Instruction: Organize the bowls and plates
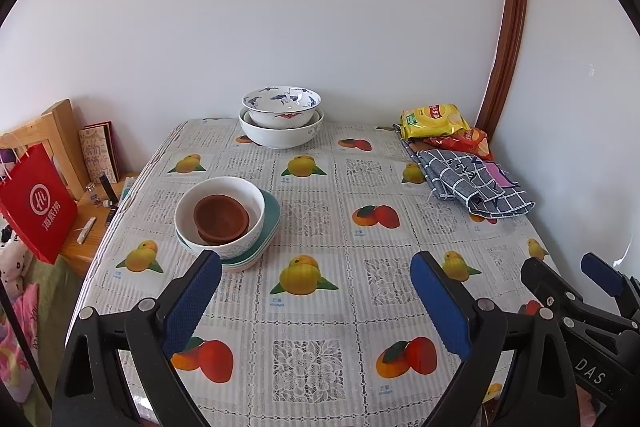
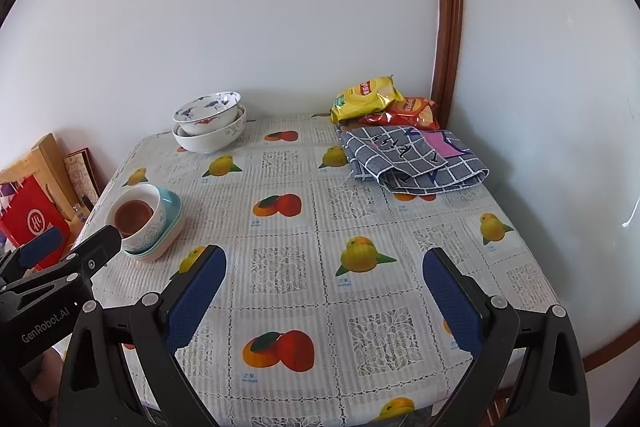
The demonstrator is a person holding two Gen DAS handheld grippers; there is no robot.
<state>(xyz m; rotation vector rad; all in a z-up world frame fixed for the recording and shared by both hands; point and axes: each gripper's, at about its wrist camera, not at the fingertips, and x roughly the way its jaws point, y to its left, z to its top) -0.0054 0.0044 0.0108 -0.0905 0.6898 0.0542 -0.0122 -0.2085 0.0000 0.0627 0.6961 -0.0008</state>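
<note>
Two stacks of dishes stand on the fruit-print tablecloth (image 1: 312, 211). At the left, small brown saucers (image 1: 221, 217) lie inside a white bowl (image 1: 236, 245) that rests on a teal dish (image 1: 273, 211) and a pale one below. In the right wrist view the same white bowl (image 2: 154, 223) shows at left. By the far wall a blue-patterned bowl (image 1: 281, 105) sits nested in a larger white bowl (image 1: 280, 135); the blue-patterned bowl (image 2: 208, 107) also shows in the right wrist view. My left gripper (image 1: 316, 301) is open just in front of the left stack. My right gripper (image 2: 324, 295) is open over bare cloth.
Yellow and red snack bags (image 1: 434, 119) and a folded checked cloth (image 1: 476, 183) lie at the far right corner. A red paper bag (image 1: 34, 203) and small items sit on a wooden stand left of the table. Walls close the far and right sides.
</note>
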